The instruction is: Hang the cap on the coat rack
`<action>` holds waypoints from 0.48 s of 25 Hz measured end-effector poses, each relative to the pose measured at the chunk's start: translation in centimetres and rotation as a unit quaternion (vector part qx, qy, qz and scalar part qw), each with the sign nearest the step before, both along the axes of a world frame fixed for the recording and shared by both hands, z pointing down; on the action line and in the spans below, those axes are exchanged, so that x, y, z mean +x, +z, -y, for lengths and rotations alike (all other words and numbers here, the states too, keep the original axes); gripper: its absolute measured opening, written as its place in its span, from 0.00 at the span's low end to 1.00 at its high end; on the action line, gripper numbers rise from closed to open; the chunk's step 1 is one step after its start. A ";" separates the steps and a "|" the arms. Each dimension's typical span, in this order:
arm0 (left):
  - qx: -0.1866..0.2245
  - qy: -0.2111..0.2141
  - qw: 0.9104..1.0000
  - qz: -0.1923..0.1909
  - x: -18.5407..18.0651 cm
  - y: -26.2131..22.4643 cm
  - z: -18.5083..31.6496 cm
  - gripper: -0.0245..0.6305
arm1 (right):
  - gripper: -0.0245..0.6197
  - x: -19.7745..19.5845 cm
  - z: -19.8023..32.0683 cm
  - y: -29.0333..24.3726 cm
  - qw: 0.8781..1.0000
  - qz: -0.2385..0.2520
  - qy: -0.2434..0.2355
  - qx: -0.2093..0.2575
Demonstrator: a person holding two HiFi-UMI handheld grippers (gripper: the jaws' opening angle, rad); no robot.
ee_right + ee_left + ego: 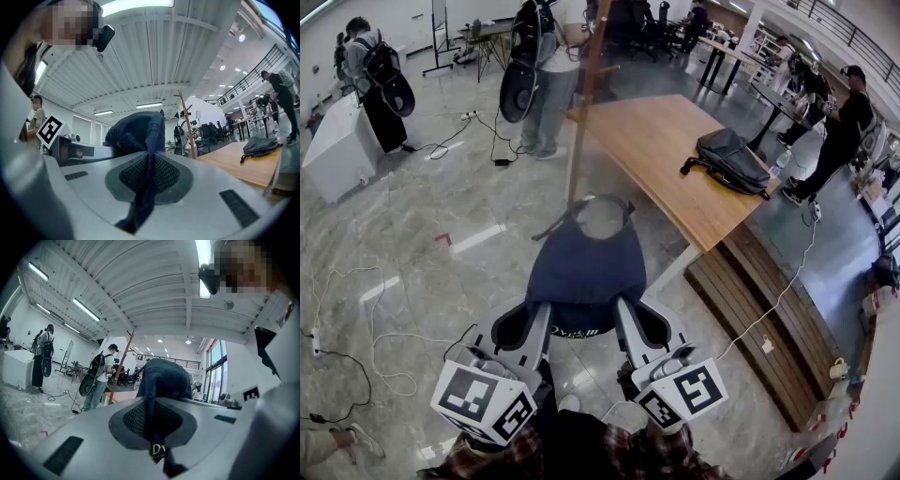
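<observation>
Fingers point(84, 441) of left gripper point(527, 317) and right gripper point(636, 315) pinch the cap point(586, 267), hiding its gripped edges.

cap point(586, 267) before coat rack point(585, 103), table point(656, 150) right

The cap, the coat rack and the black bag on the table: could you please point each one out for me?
cap point(586, 262): head view, middle of its dark blue crown.
coat rack point(585, 103): head view, on its wooden pole.
black bag point(731, 159): head view, middle of its body.
</observation>
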State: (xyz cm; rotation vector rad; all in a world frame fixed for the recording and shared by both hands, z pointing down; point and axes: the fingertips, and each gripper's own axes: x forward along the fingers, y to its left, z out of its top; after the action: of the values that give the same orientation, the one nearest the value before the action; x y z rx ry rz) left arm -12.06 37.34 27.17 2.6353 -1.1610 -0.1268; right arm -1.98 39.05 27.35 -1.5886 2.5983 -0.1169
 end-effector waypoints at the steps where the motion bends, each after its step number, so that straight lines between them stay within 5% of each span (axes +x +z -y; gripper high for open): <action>1: -0.001 0.001 1.000 -0.001 0.0 0.2 1.0 0.07 | 0.07 0.0 1.0 0.1 1.000 0.001 0.001 -0.001; 12: 0.012 0.027 1.000 -0.001 -0.9 -0.8 13.7 0.07 | 0.07 -1.0 13.3 -0.7 1.000 0.002 0.021 0.011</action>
State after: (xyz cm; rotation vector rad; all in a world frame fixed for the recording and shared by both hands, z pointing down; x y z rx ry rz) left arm -12.96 23.68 26.35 2.6847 -1.0948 -0.1337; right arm -3.02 25.79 26.65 -1.6319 2.5533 -0.0877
